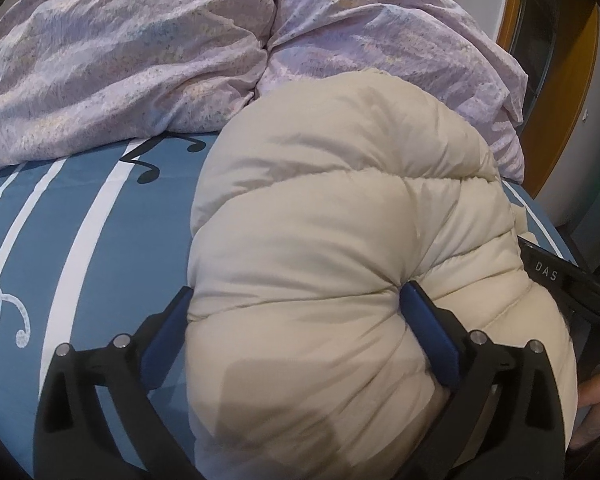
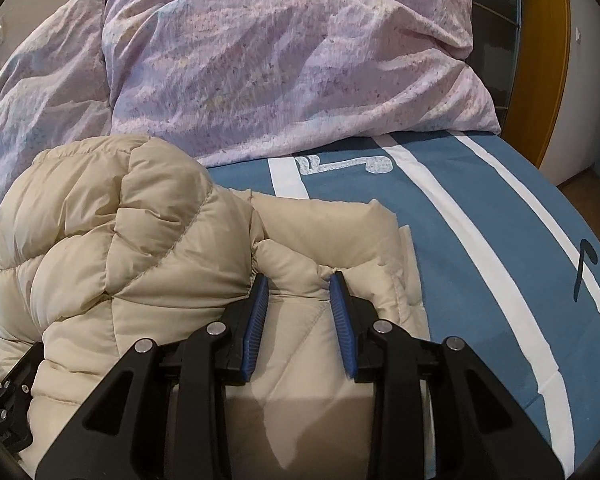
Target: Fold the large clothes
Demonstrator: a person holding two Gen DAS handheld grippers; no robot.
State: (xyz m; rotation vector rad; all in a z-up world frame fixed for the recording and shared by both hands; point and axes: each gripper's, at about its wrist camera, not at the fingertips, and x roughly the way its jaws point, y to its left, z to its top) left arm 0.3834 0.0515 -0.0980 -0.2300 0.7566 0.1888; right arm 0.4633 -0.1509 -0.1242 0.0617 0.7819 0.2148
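A cream puffer jacket (image 1: 340, 220) lies bunched on a blue bedsheet with white stripes (image 1: 100, 240). My left gripper (image 1: 296, 300) is wide apart, with a thick roll of the jacket filling the gap between its blue pads; the right pad (image 1: 424, 320) presses into the padding. In the right wrist view the jacket (image 2: 120, 240) is folded in layers. My right gripper (image 2: 298, 284) has its blue pads closed on a pinched fold of the jacket near its right edge.
Two lilac pillows (image 2: 280, 60) lie at the head of the bed behind the jacket. A wooden door frame (image 1: 556, 100) stands at the right. The bed edge and floor (image 2: 580, 184) show at the far right. The right gripper's body (image 1: 560, 280) sits beside the jacket.
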